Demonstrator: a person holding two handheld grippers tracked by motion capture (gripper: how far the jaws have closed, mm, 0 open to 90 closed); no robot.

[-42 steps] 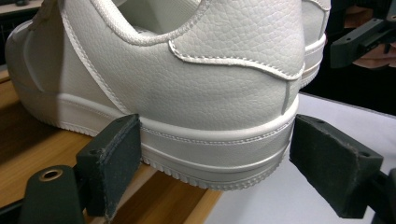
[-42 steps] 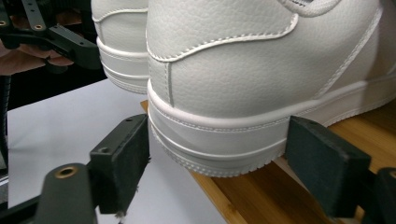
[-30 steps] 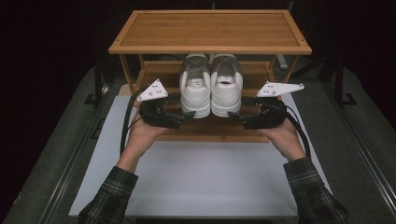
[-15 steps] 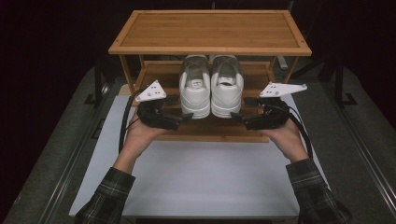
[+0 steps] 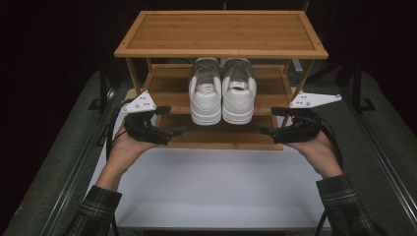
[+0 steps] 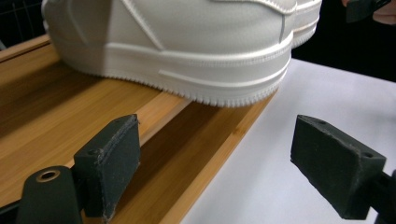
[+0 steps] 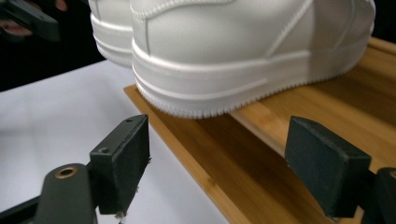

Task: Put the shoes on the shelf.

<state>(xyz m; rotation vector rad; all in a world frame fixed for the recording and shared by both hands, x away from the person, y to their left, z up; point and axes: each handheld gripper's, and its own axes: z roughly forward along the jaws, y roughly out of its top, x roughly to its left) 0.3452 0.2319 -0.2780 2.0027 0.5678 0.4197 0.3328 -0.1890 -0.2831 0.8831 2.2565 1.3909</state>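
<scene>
Side by side, the two white sneakers, the left sneaker (image 5: 205,91) and the right sneaker (image 5: 239,91), stand touching each other on the middle shelf (image 5: 169,91) of a wooden shoe rack (image 5: 221,33), heels toward the person and jutting a little past the shelf's front edge. From the pair, the left claw (image 5: 178,131) sits at about 8 o'clock and the right claw (image 5: 264,131) at about 4 o'clock, each level with the bottom shelf (image 5: 221,138) and clear of the shoes. The left claw's jaws stand wide apart with nothing between them, its view looking at the left sneaker's heel. The right claw's jaws have just been opening and are likewise empty and spread. Beneath the rack lies the white tabletop (image 5: 216,187), stretching toward 6 o'clock, where plaid sleeves (image 5: 98,211) enter.
</scene>
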